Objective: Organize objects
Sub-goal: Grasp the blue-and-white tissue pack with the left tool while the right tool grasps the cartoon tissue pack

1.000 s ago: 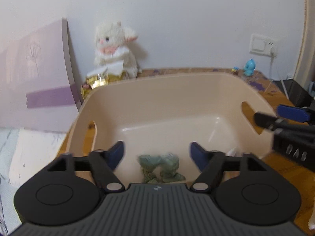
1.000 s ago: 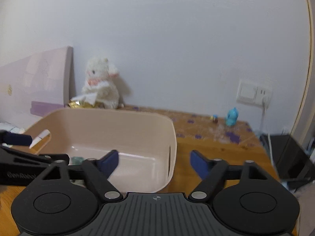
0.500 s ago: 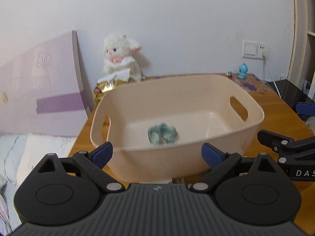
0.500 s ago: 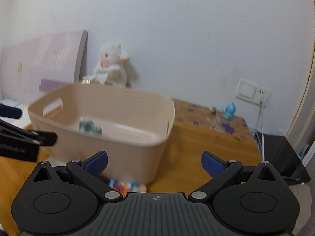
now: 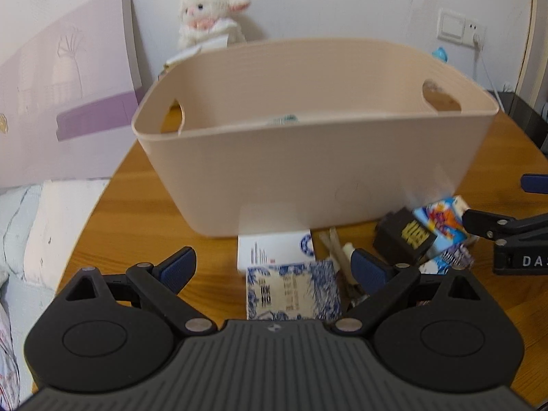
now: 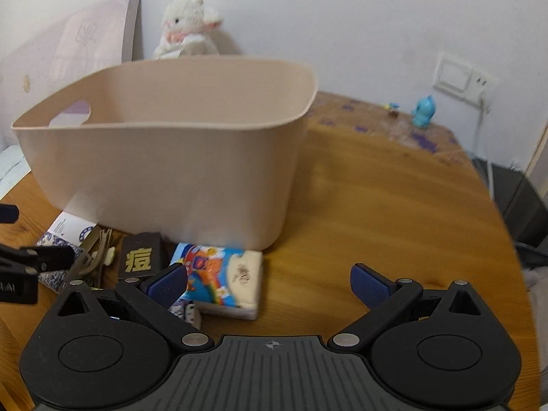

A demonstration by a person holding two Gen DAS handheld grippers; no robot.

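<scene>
Lilac-tinted flat board (image 5: 68,78) leans against the wall at the far left, and a white plush lamb (image 5: 210,13) sits beside it behind the large beige plastic basket (image 5: 308,178). That basket stands on the brown wooden surface (image 6: 394,205); over its near rim only a sliver of a greenish item (image 5: 284,120) shows inside, too little to identify. In front of the basket lies a white card-like box (image 5: 274,248) touching a blue-and-white patterned packet (image 5: 293,291), which sits between the spread fingers of the left gripper (image 5: 274,269); its jaws are wide apart and hold nothing. Pale sticks (image 5: 337,251) lie just to the right of the packet. Next comes a black box with a gold character (image 6: 140,257), resting against a colourful tissue pack (image 6: 222,277). The right gripper (image 6: 269,281) hovers low over the surface with its jaws wide apart, its left fingertip (image 6: 167,282) overlapping the tissue pack's near corner without pinching it. Far right, a small blue figurine (image 6: 424,111) stands near the white wall socket (image 6: 460,80).
</scene>
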